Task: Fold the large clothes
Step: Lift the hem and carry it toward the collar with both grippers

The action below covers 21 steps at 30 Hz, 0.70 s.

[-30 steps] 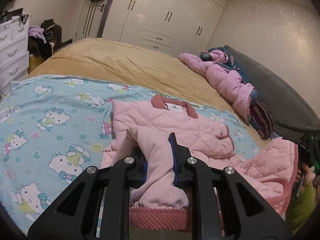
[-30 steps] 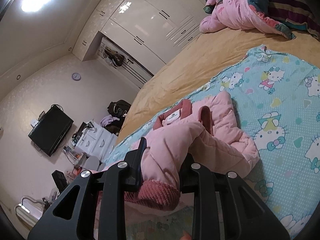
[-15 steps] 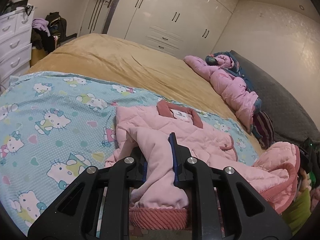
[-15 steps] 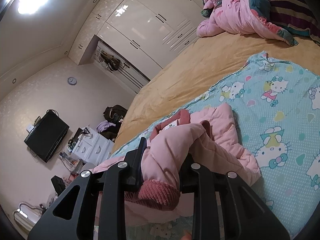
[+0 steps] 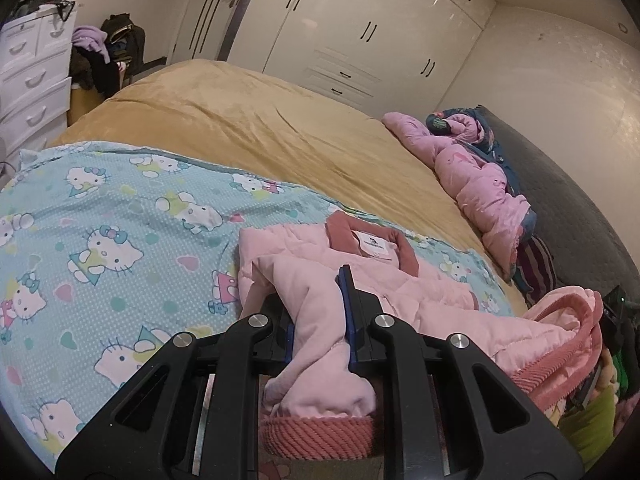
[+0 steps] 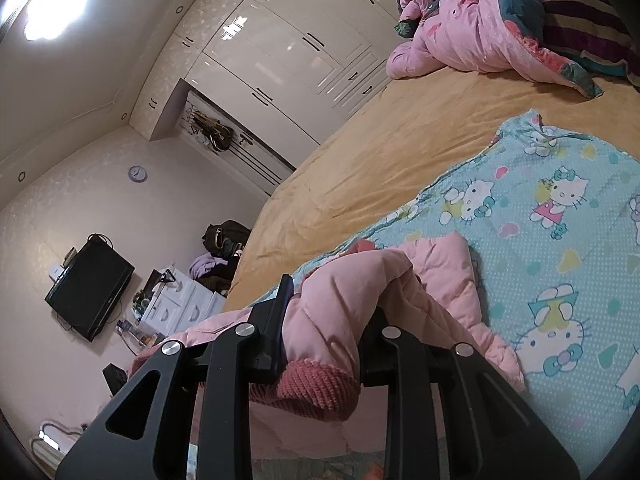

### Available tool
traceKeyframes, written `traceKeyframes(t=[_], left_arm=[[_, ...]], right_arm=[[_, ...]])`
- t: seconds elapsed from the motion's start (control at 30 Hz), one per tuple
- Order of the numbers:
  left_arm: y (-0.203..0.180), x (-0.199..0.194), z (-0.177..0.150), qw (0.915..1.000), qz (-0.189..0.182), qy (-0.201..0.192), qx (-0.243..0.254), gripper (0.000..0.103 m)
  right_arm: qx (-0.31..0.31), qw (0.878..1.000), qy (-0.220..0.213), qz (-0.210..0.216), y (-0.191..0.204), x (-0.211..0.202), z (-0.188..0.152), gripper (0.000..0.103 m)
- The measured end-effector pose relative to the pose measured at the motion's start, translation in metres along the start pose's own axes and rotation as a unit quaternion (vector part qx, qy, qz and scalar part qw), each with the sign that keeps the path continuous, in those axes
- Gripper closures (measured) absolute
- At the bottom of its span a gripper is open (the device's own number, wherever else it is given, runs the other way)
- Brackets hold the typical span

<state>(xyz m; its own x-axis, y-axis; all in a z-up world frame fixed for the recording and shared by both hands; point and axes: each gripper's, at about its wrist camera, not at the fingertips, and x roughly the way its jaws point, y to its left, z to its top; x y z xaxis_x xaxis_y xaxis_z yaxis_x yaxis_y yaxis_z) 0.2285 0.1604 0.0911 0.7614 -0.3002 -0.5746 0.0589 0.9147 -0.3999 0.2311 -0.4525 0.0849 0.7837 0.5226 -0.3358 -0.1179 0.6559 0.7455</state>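
Early in the fold — jacket (image 5: 400, 280) at 6 o'clock on the bed (image 5: 240, 120), collar flat, body bunched. Left gripper (image 5: 320, 320) and right gripper (image 6: 324, 332) each pinching a cuff — sleeves not yet laid in.

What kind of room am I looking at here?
A home bedroom: a large bed under a tan plush cover, a glossy white built-in wardrobe, and a white chest of drawers.
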Motion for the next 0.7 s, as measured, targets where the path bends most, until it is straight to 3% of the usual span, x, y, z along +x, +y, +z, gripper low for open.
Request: traceKeyframes(t=[0.7], left_arm=[[-0.007, 0.047, 0.062, 0.9993, 0.036, -0.005, 0.001, 0.092]], right_arm=[[-0.016, 1.000, -0.001, -0.025, 0.002, 0.042, 0.050, 0.079]])
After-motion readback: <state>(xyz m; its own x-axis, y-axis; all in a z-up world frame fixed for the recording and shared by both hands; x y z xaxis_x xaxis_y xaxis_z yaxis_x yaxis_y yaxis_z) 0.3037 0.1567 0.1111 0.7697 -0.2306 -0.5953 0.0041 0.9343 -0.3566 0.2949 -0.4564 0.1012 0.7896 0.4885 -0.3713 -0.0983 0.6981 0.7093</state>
